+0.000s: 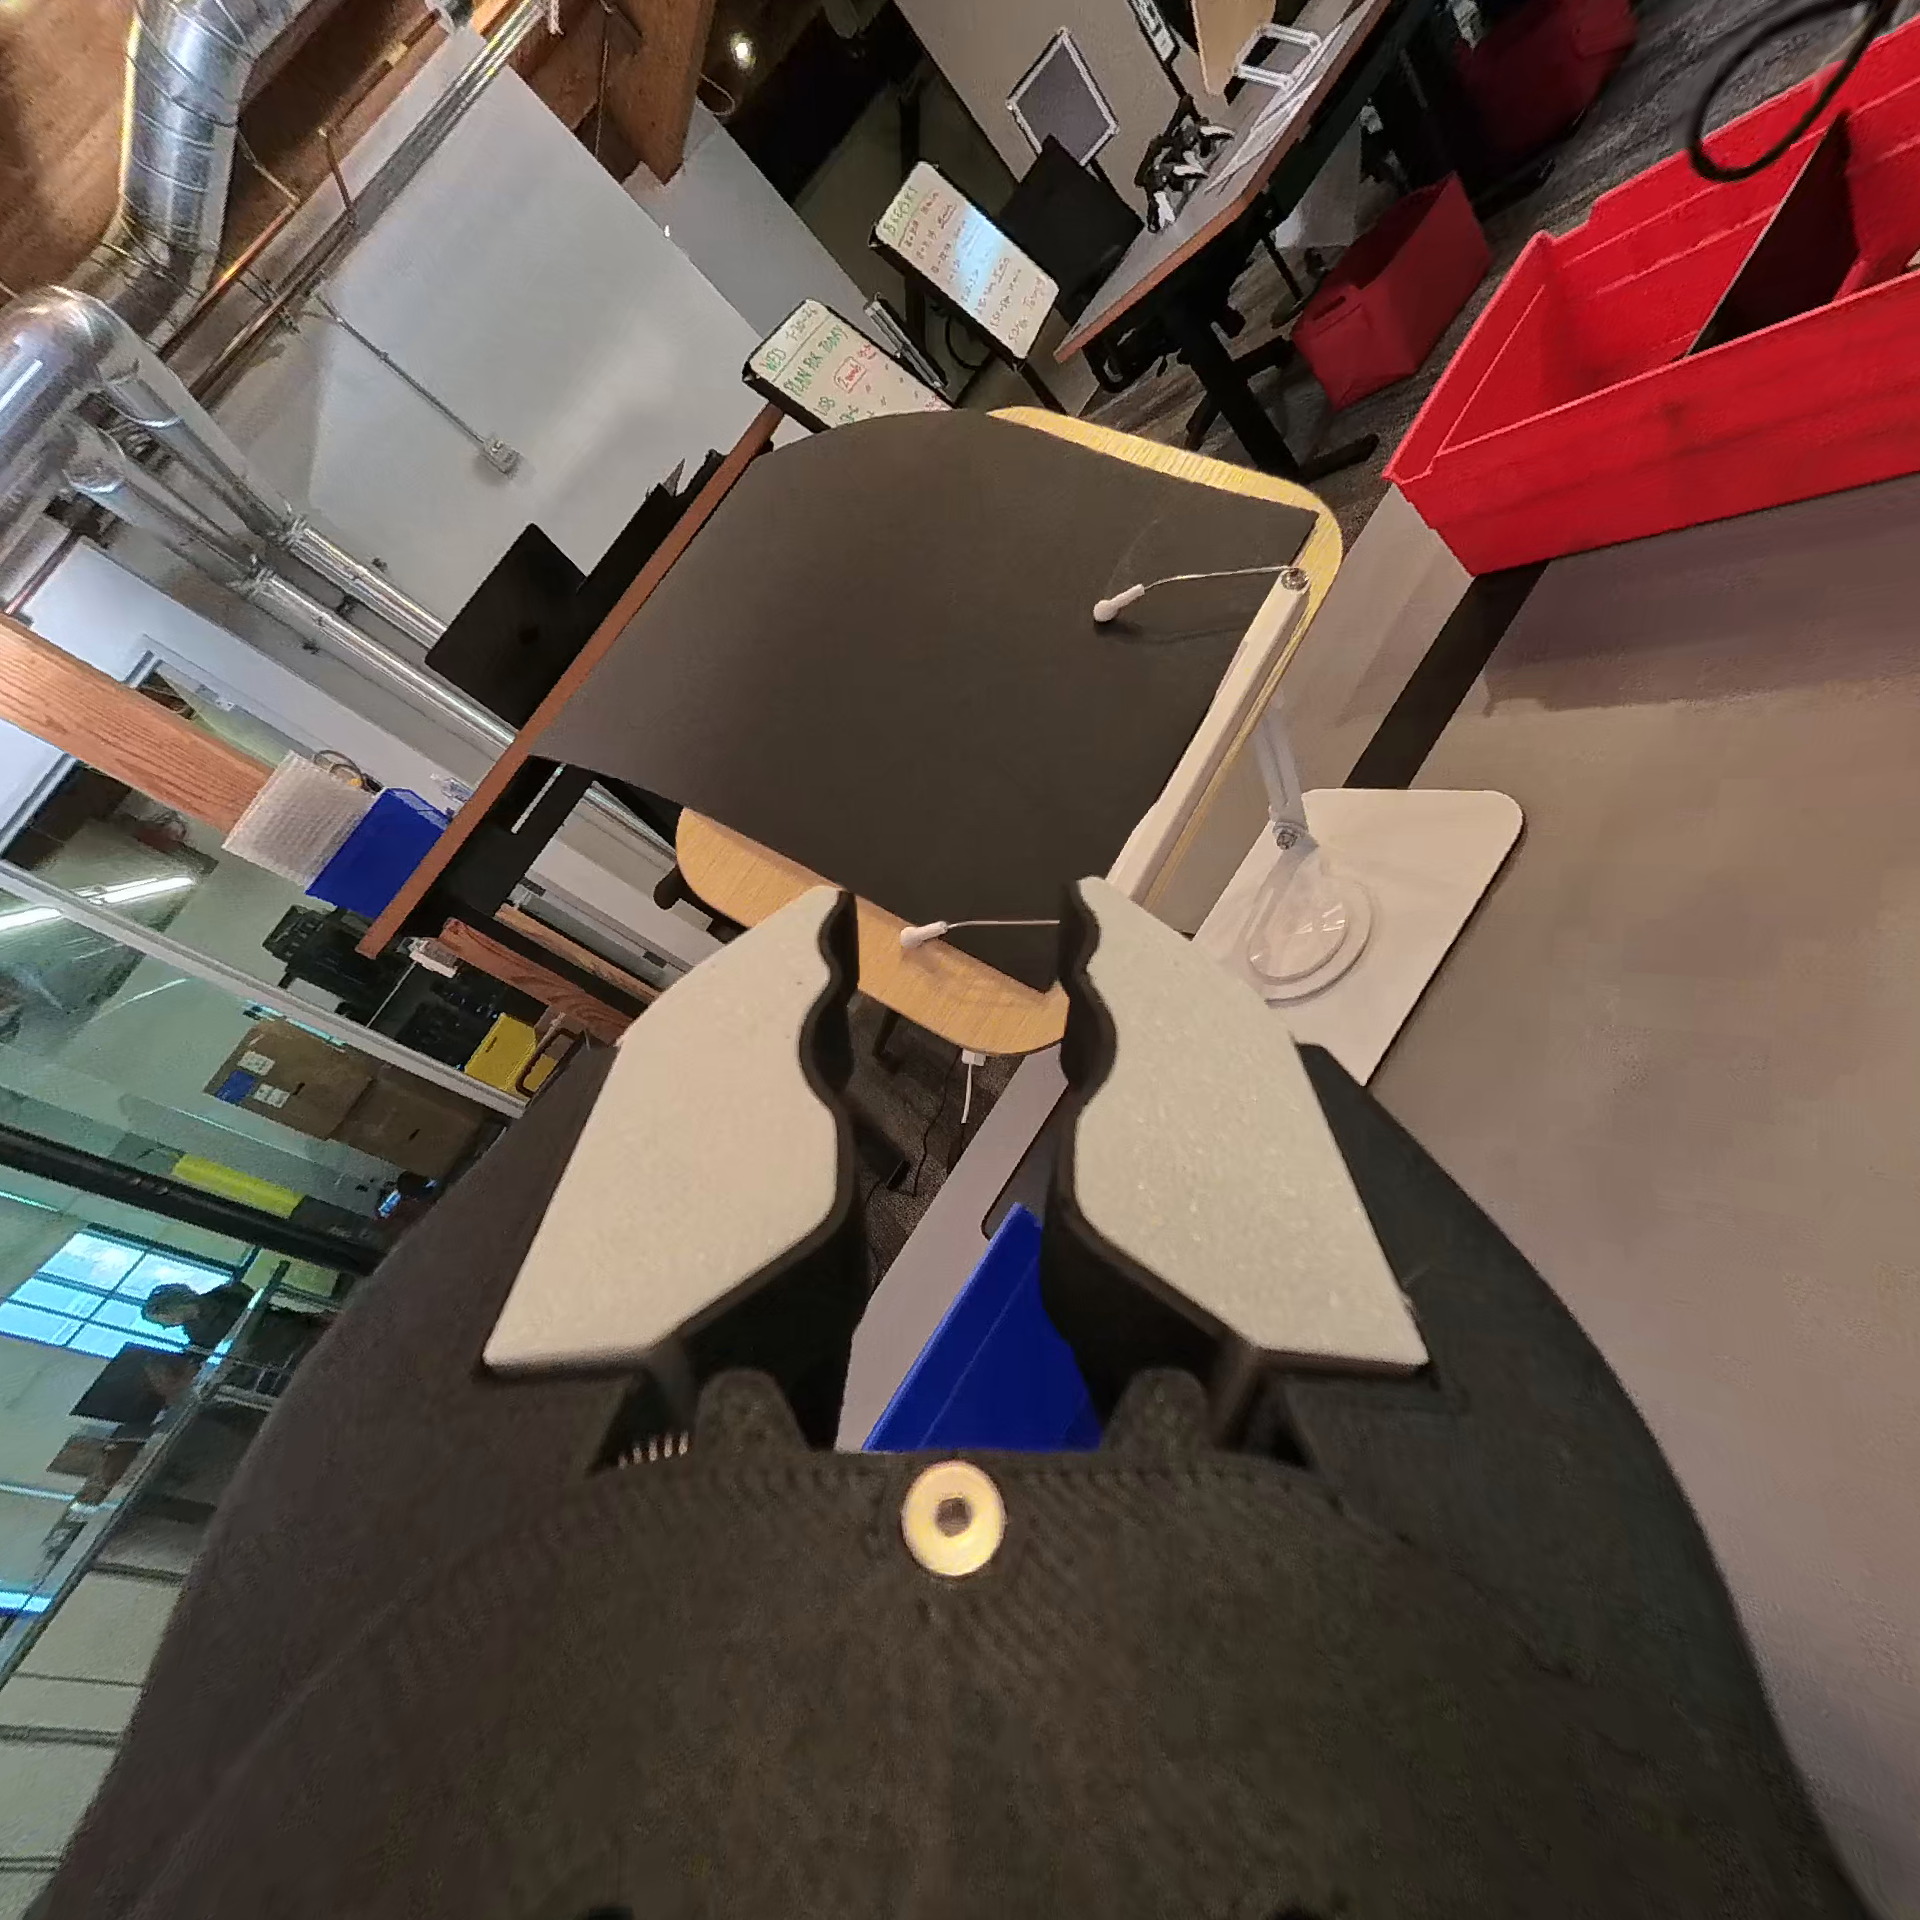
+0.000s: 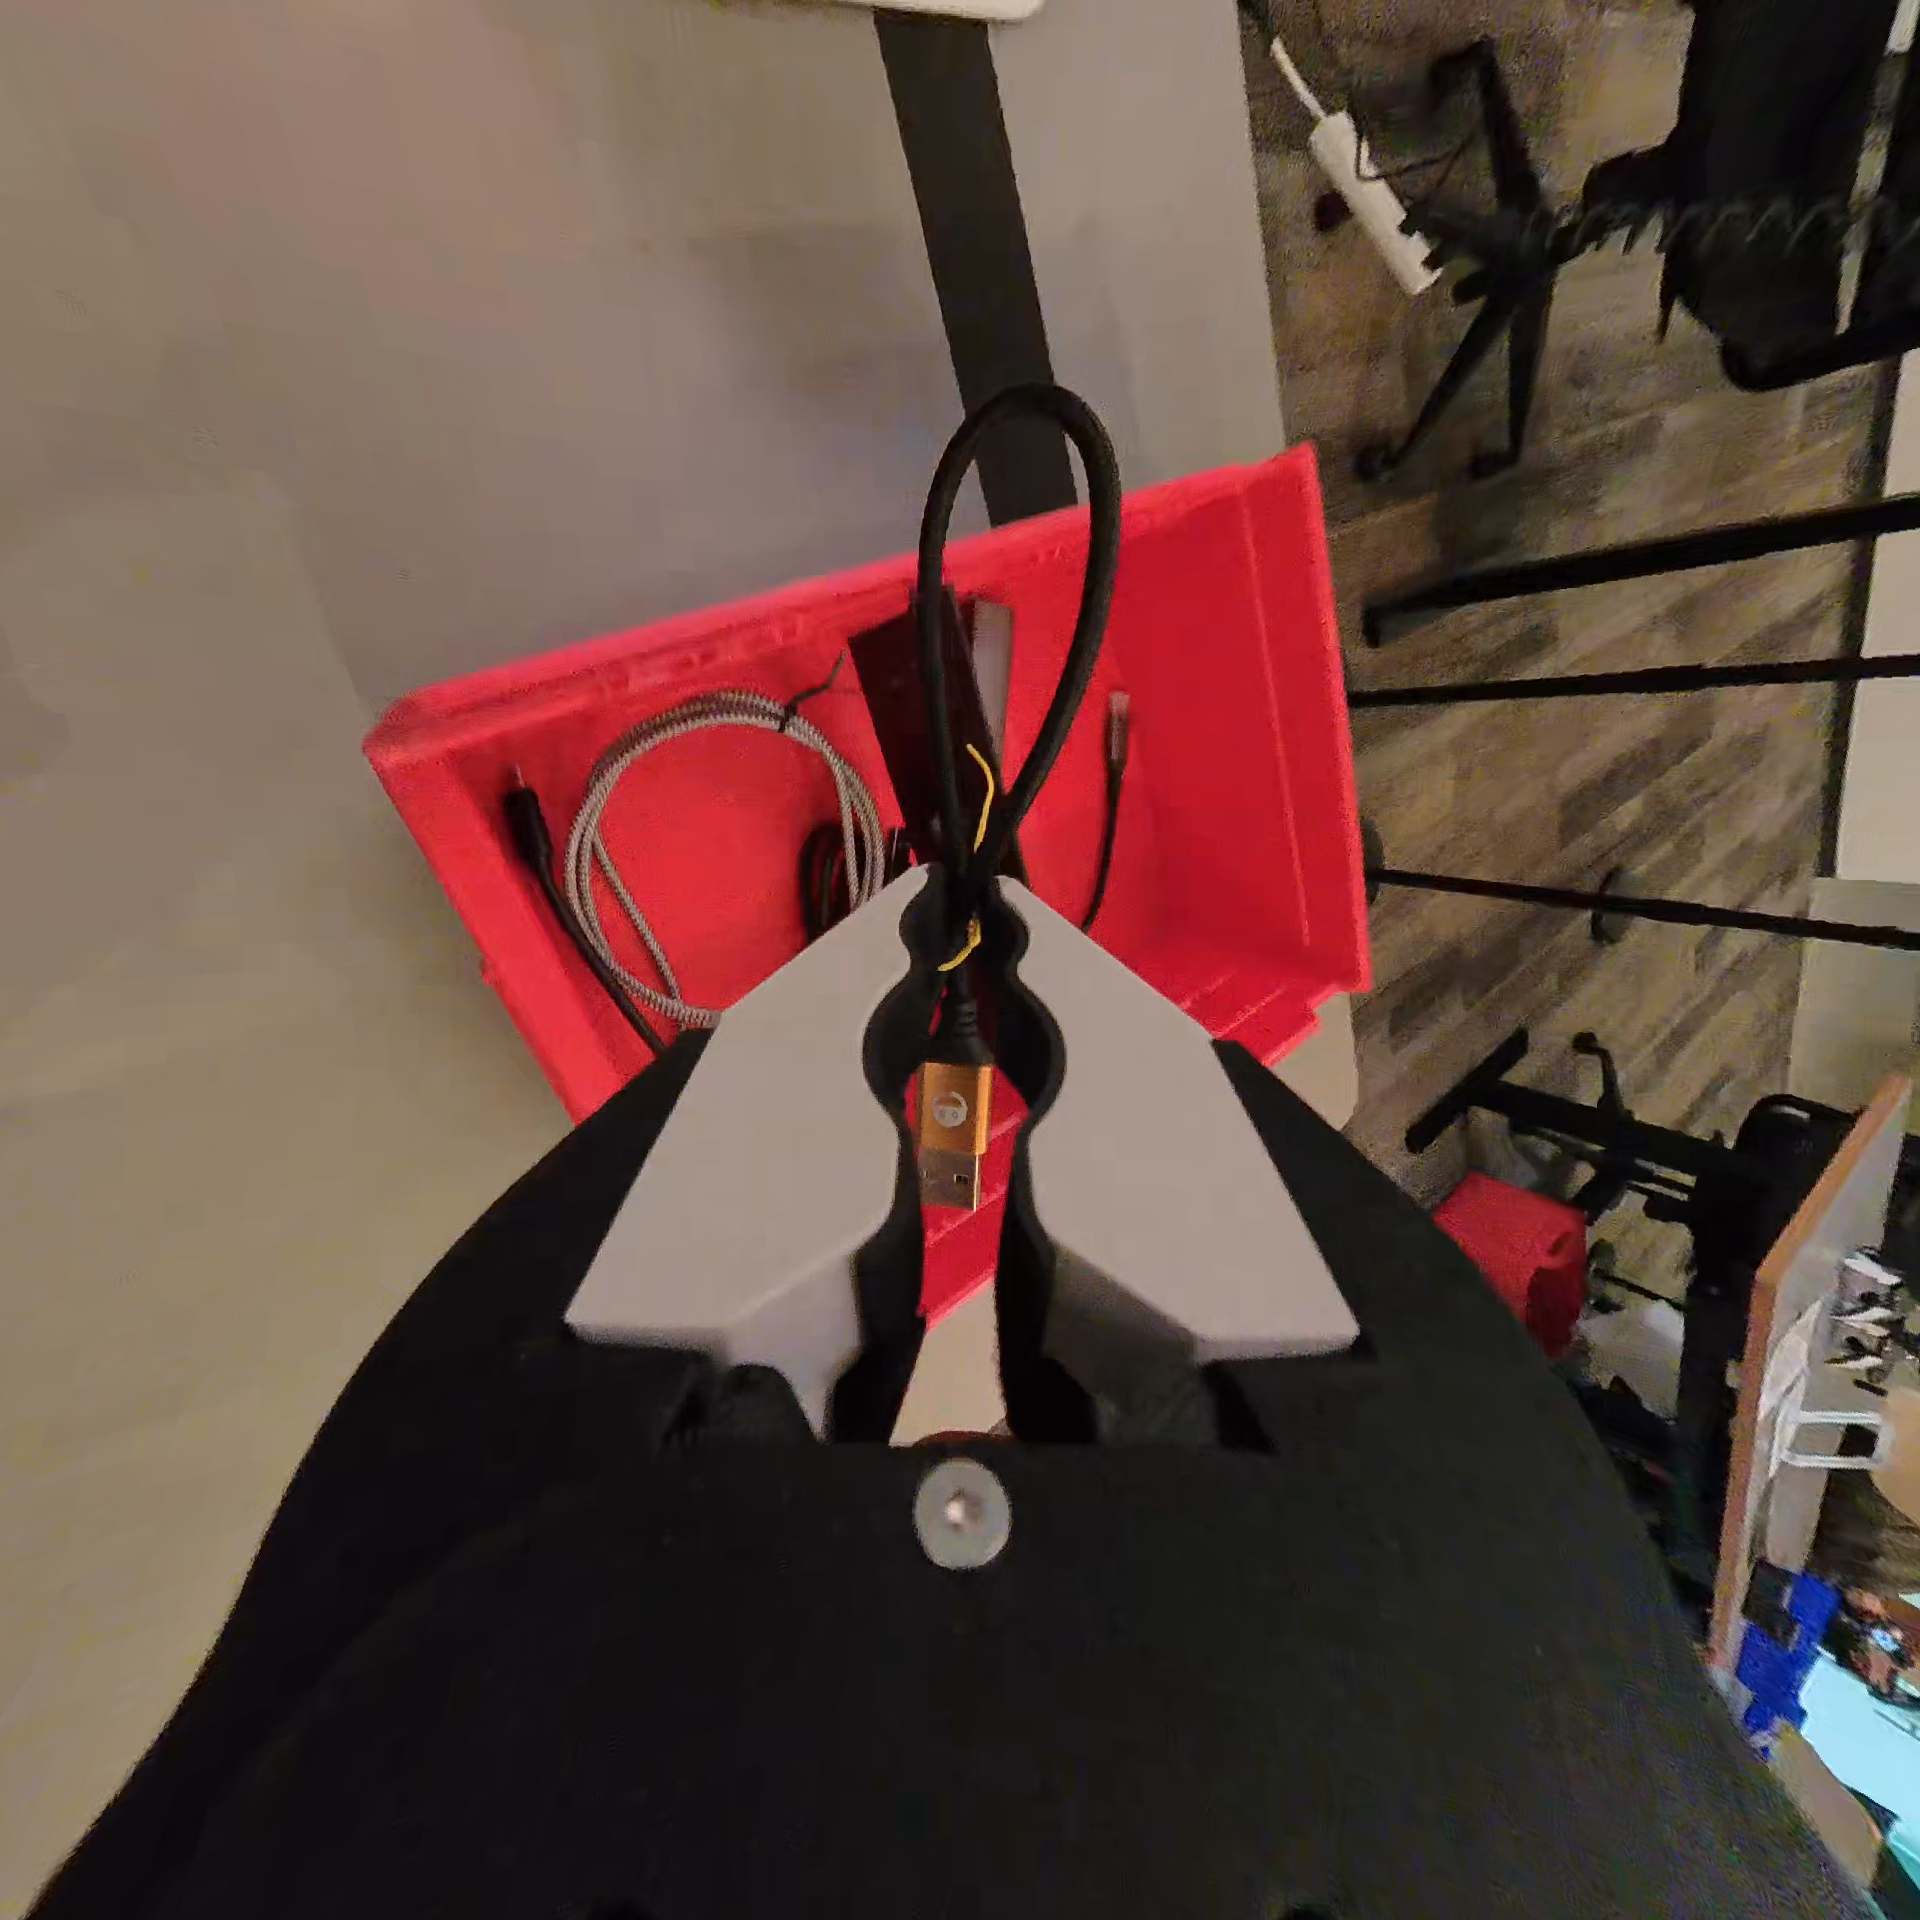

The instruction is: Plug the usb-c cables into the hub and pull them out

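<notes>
Pinching a looped black cable (image 2: 1023, 623) above the red bin (image 2: 1236, 727), the right gripper (image 2: 961, 883) is showing its gold plug (image 2: 954, 1138), bearing a round logo. The left gripper (image 1: 956, 935) is hanging parted, empty, facing whiteboards (image 1: 831, 358) with handwriting.

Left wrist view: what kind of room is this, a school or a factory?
Probably a workshop or lab office. Bare metal ducts run overhead, whiteboards stand by desks, and red storage bins sit on the tables.
</notes>
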